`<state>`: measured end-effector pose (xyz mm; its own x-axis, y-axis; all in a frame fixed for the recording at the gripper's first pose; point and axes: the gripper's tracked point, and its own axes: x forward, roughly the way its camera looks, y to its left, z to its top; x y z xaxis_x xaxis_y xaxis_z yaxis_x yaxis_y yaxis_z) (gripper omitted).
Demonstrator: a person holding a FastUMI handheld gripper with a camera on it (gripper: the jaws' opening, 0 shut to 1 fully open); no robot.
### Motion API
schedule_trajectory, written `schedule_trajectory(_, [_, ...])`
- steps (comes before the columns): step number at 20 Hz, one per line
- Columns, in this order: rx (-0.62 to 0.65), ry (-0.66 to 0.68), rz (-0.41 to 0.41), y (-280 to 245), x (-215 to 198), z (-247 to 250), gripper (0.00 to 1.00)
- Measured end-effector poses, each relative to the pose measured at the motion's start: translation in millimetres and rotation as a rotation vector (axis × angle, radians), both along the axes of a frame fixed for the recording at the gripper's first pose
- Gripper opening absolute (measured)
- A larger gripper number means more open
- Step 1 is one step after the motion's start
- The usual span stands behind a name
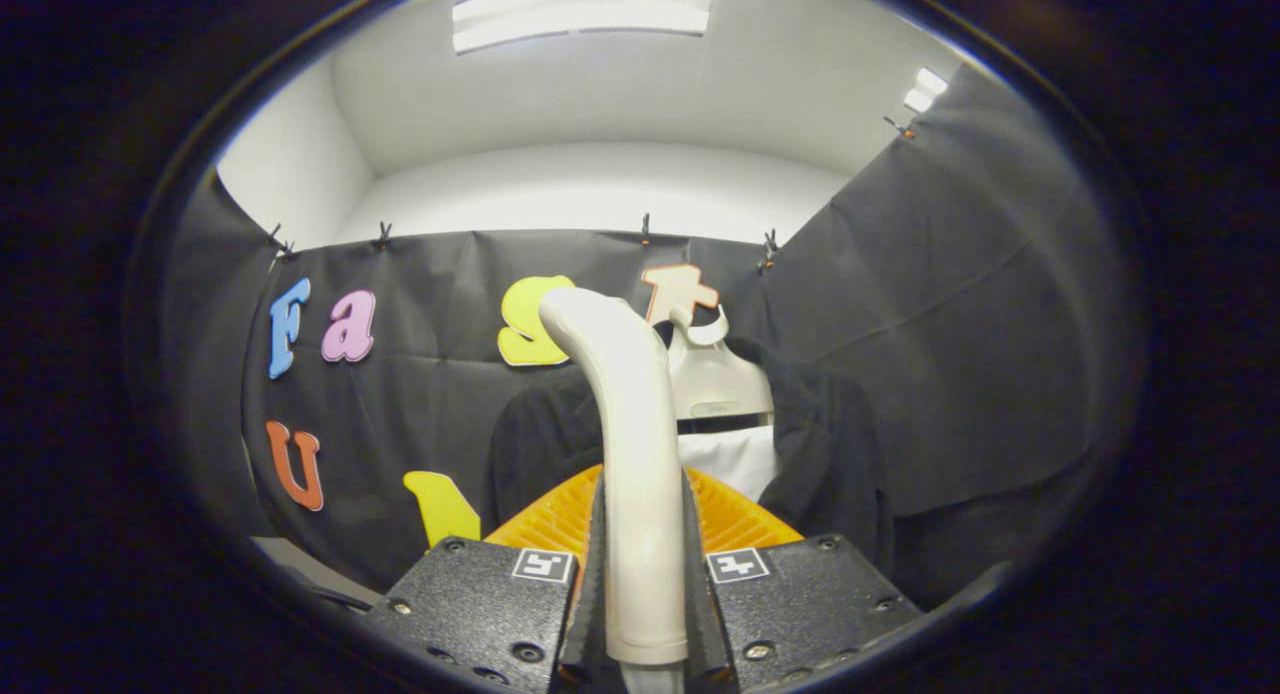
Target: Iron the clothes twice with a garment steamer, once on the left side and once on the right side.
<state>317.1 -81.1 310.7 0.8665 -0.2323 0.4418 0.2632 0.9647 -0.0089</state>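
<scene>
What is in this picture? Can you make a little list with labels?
held thing: garment steamer handle, cream, curved, upright
gripper: shut on the garment steamer handle, one finger on each side
clothes: dark jacket over a white shirt, beyond the fingers
hanger: pale hanger holding the clothes
contact: the steamer's head cannot be seen, so touching cannot be told
</scene>
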Motion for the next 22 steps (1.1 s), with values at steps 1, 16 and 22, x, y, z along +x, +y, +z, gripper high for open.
schedule_trajectory(1, [-0.006, -0.004, -0.02, 1, 3, 2, 0.35])
schedule_trajectory(16, [0.009, 0.13, -0.147, 6, 11, -59, 0.35])
schedule_trajectory(22, [0.037, 0.223, -0.154, 6, -3, -112, 0.36])
